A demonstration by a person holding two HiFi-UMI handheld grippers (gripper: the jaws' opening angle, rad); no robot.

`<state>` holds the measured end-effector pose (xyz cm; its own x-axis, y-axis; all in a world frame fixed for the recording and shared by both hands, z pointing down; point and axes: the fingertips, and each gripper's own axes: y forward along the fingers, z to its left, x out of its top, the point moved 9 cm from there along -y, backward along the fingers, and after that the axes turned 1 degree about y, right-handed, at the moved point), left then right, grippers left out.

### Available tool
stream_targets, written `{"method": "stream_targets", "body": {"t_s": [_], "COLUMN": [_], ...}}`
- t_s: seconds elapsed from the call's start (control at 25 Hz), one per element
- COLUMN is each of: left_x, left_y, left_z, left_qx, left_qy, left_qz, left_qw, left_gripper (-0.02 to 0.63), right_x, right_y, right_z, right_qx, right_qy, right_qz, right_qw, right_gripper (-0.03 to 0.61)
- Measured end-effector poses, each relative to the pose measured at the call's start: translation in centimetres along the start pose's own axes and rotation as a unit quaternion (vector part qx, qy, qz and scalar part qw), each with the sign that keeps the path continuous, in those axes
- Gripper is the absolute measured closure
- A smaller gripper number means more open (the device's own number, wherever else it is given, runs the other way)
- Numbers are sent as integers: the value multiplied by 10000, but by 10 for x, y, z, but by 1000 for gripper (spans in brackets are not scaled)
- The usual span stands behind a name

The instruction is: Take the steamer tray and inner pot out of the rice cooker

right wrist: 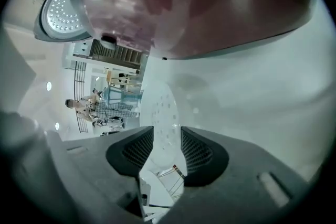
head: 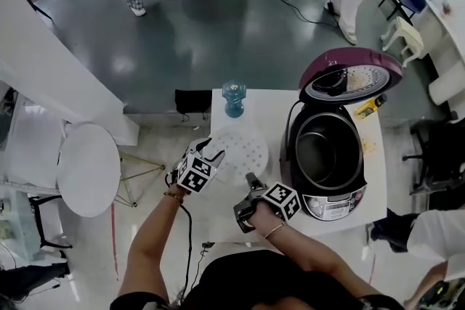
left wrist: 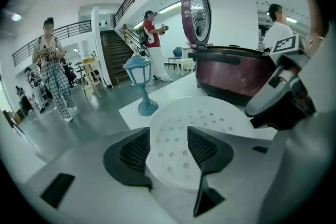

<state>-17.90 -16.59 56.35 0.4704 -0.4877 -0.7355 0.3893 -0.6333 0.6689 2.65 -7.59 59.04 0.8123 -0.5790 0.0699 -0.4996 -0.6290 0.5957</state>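
Steamer tray (head: 240,150): flat on table (head: 272,109), beside rice cooker (head: 330,203).
Inner pot (head: 327,152): inside the open cooker.
Left gripper (head: 209,150): jaws apart at tray edge, empty.
Right gripper (head: 251,177): jaws apart, empty.
Advice: clamp pot rim squarely; lift straight up.

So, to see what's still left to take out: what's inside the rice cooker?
The inner pot sits in the rice cooker, its lid up; the pot looks empty. The steamer tray lies outside on the table. Whatever is beneath the pot is covered.

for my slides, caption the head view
Steamer tray out on the table, inner pot still in the open rice cooker
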Motion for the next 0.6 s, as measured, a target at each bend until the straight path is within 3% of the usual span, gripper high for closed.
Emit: {"method": "stream_targets", "body": {"t_s": [0.16,0.44,0.52,0.6], "left_x": [2,12,18,27], "left_y": [-6,-20,-27,-37], "left_z": [-10,-20,-22,-20], "left_qx": [-10,37,110,151], "left_qy": [-12,-215,-283,-430], "left_qz": [-28,-95,-160,-335], "left_qw": [10000,9997,9994,9984], "left_gripper": [390,390,390,390], "right_x": [8,6,0,-8], "right_y": [8,-4,-16,-30], "right_z": [-9,-13,-4,17], "right_qx": [-112,-134,28,479], "right_qy": [-97,-57,60,24], "right_qz": [-181,-66,146,426], "right_qw": [9997,9999,9999,9979], "right_gripper": [434,423,423,423]}}
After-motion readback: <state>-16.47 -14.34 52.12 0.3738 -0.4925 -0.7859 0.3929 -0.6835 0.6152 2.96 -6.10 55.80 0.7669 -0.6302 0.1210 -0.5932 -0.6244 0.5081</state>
